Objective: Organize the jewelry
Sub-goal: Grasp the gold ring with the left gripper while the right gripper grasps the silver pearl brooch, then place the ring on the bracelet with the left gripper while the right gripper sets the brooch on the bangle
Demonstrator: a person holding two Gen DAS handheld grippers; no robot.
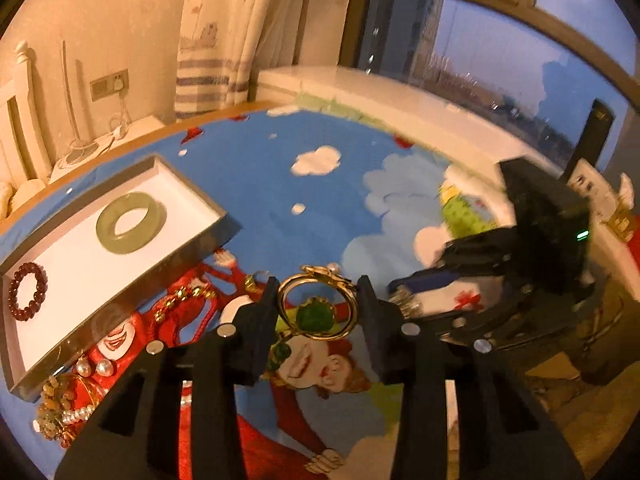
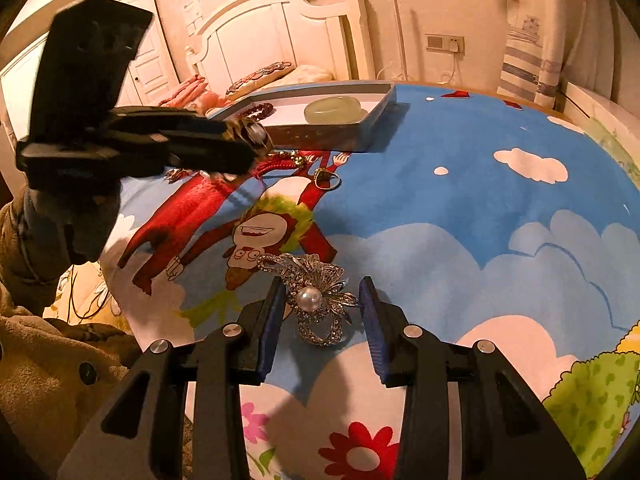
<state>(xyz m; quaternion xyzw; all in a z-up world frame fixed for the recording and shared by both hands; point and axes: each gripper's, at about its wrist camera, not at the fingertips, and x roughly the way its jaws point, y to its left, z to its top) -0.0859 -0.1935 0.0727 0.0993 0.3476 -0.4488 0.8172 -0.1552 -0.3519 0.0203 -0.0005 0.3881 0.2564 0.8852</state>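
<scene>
Between the left tool's (image 1: pixel 318 304) pads, gold bangle (image 1: pixel 316 307) seemingly clenched, right tool (image 2: pixel 322 306) straddling brooch (image 2: pixel 316 298), grip unclear

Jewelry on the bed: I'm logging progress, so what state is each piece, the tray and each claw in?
Tray: open, holding two pieces.
Jade bangle: flat in tray.
Red bead bracelet: in tray.
Gold bangle: gripped by left claw, lifted.
Pearl brooch: on the cloth, between the fingers of right claw, not visibly pinched.
Pearl and bead pile: loose beside tray.
</scene>
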